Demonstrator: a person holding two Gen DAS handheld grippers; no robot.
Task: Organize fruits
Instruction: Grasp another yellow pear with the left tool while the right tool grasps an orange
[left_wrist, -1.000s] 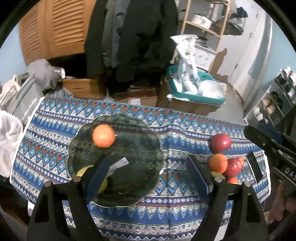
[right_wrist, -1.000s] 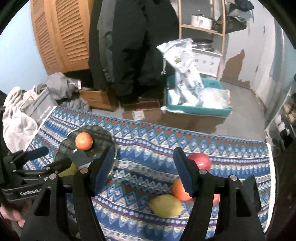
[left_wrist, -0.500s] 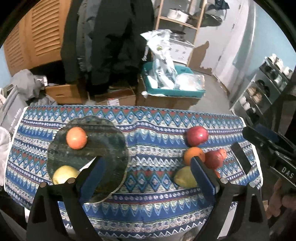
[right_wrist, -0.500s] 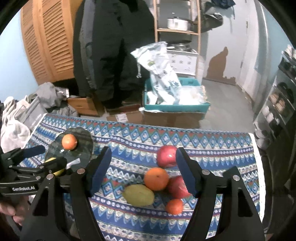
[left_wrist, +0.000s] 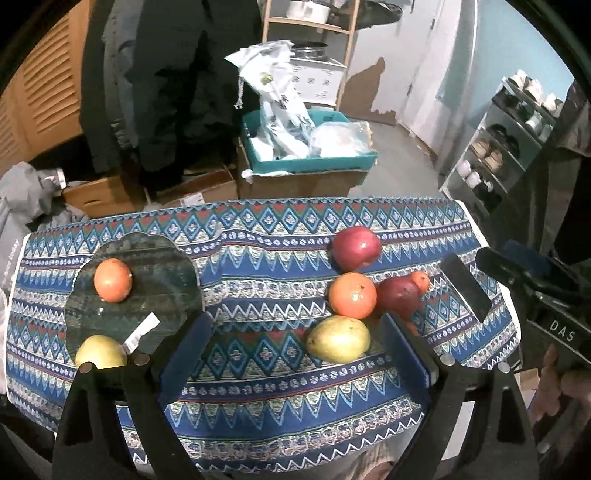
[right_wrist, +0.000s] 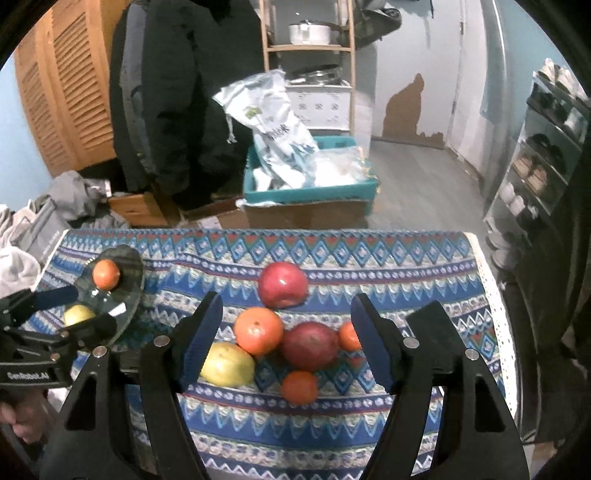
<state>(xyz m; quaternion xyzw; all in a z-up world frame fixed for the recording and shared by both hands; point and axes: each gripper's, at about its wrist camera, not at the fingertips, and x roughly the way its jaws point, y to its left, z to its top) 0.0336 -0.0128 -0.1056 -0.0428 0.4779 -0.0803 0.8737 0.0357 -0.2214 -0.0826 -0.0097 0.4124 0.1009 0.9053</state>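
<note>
Hovering over the patterned tablecloth (right_wrist: 406, 258), both grippers carry nothing. Left gripper (left_wrist: 295, 350): jaws spread wide, above the cloth between plate and fruit pile. Right gripper (right_wrist: 286, 336): jaws spread wide, framing the pile.

Loose fruit, right half of table, 6 pieces clustered: red apple (right_wrist: 282, 284) farthest back; large orange (right_wrist: 258, 330) touching the yellow-green mango (right_wrist: 227, 363); dark red apple (right_wrist: 310, 345) in the middle; 2 small tangerines, 1 behind it (right_wrist: 347, 336) and 1 in front (right_wrist: 299, 387).

Container: dark glass plate (left_wrist: 147, 291) with scalloped rim, left side of table. Holds 2 pieces: an orange (left_wrist: 112, 280) at the back and a yellow fruit (left_wrist: 99, 352) at the near edge, well apart. A white label (left_wrist: 142, 332) sticks on the glass. Much of the plate is bare.

Judgement: step in hand is choosing the next pick; 2 of 8 plated.

Method notes:
- Take an outer piece first (front tangerine or mango), so neighbours do not roll.
- Centre the fruit between the pads, close across its widest part, gently.
- Lift straight up before moving sideways.
- Set down on bare glass, away from the rim.
</note>
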